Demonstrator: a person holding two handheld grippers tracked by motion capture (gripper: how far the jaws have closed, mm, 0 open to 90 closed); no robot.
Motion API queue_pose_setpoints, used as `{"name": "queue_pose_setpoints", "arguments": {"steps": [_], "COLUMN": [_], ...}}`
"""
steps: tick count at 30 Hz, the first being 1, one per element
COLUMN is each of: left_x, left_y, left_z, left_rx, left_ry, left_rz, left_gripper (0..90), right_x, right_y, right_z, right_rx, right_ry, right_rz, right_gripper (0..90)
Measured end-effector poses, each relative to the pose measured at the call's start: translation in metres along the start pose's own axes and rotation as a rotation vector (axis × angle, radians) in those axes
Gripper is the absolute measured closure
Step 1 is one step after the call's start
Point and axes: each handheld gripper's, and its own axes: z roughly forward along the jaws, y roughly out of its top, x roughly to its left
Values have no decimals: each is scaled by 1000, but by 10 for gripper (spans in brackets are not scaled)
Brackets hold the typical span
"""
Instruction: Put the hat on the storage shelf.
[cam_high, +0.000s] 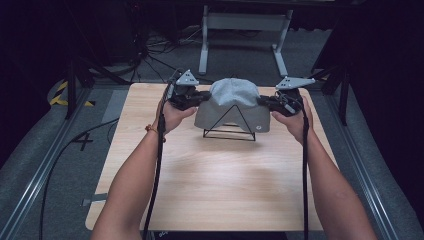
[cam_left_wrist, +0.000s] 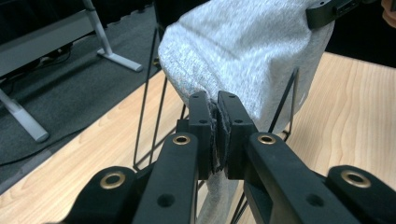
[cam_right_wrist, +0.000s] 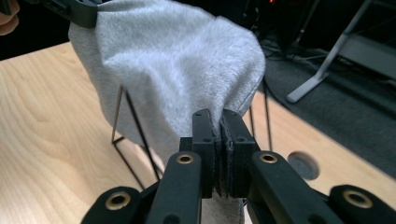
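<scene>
A grey knit beanie (cam_high: 232, 102) is draped over a black wire stand (cam_high: 229, 130) at the far middle of the wooden table (cam_high: 210, 180). My left gripper (cam_high: 202, 98) pinches the hat's left edge, and my right gripper (cam_high: 263, 101) pinches its right edge. In the left gripper view the jaws are shut on a fold of the grey beanie (cam_left_wrist: 247, 56), with my left gripper (cam_left_wrist: 217, 105) clamping the cloth beside the stand's wires (cam_left_wrist: 154, 98). In the right gripper view my right gripper (cam_right_wrist: 221, 121) grips the hem of the beanie (cam_right_wrist: 173, 65) above the stand's wire legs (cam_right_wrist: 133, 135).
A white metal frame (cam_high: 245, 30) stands on the grey floor beyond the table, with cables (cam_high: 150, 50) to the far left. Metal rails (cam_high: 47, 165) run along both sides of the table. A round hole (cam_right_wrist: 303, 164) lies in the tabletop near the right gripper.
</scene>
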Motion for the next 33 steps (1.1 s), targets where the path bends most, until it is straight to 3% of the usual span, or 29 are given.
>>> {"name": "queue_pose_setpoints", "arguments": {"steps": [8,12,22,25,27,33], "left_x": [-4,-8,-14,-14,-16,-18], "left_y": [-23,-31,-48,-49,-49,-47], "left_z": [10,18,36,37,38,24], "left_rx": [22,67,127,129,141,155], "left_ry": [0,20,23,28,45,84], "left_rz": [-25,4,18,10,25,41], "left_gripper": [851,851,850,847,845,815], "right_x": [5,5,9,9,9,10], "right_y": [-26,-34,-59,-62,-63,-63], "right_z": [15,21,37,38,39,30], "right_rx": [51,69,140,142,139,124], "right_ry": [14,8,-7,-14,-23,-41], "right_rz": [16,19,29,32,38,36], "right_gripper": [858,858,857,856,854,822]}}
